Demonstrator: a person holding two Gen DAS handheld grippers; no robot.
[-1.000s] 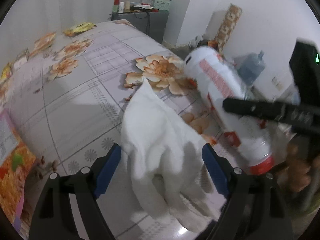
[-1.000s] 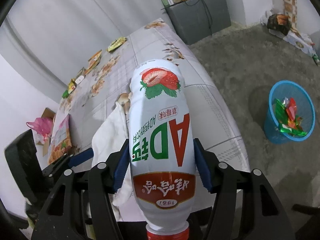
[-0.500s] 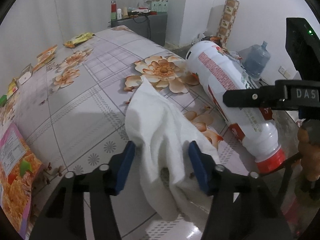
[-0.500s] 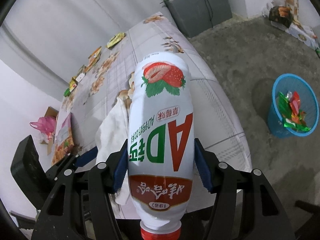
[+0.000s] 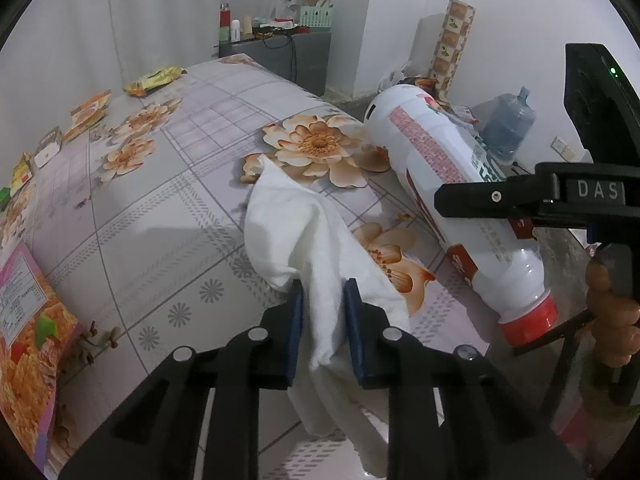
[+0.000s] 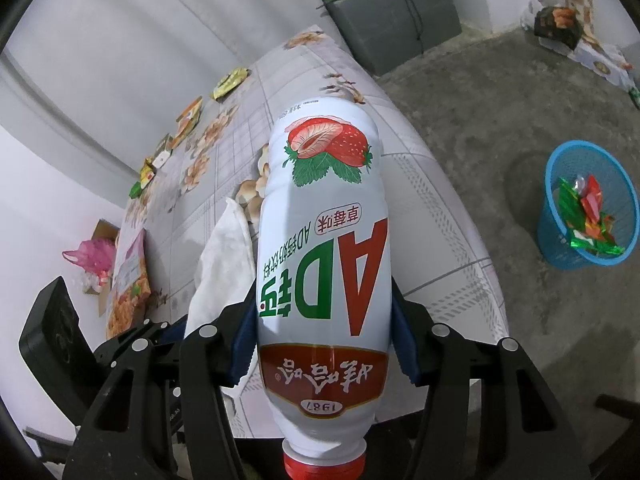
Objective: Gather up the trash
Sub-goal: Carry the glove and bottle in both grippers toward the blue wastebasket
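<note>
- The left gripper (image 5: 322, 300) is seen narrowed onto a crumpled white tissue (image 5: 296, 232); its jaws have just been closing, and the blue pads (image 5: 295, 312) are pressed into the paper at its near end.
- The rest of the tissue is spread ahead of that claw on the floral tablecloth (image 5: 160, 208), while a loose tail is draped below the jaws over the table edge, presumably because only the nearest fold was within reach.
- The right gripper (image 6: 322, 332) is clamped across the lower body of a white strawberry-drink bottle (image 6: 324, 240), with the red cap (image 6: 324, 466) pointing back toward the camera and the base pointing away.
- The bottle appears to be gripped at its wide middle so that it cannot slip or roll.
- A blue mesh basket (image 6: 554, 240) is standing on the floor, well apart to the right of the right claw, already holding coloured wrappers; it is judged to be the destination.
- Snack packets (image 5: 154, 80) are left far ahead of the left claw, uncollected.
</note>
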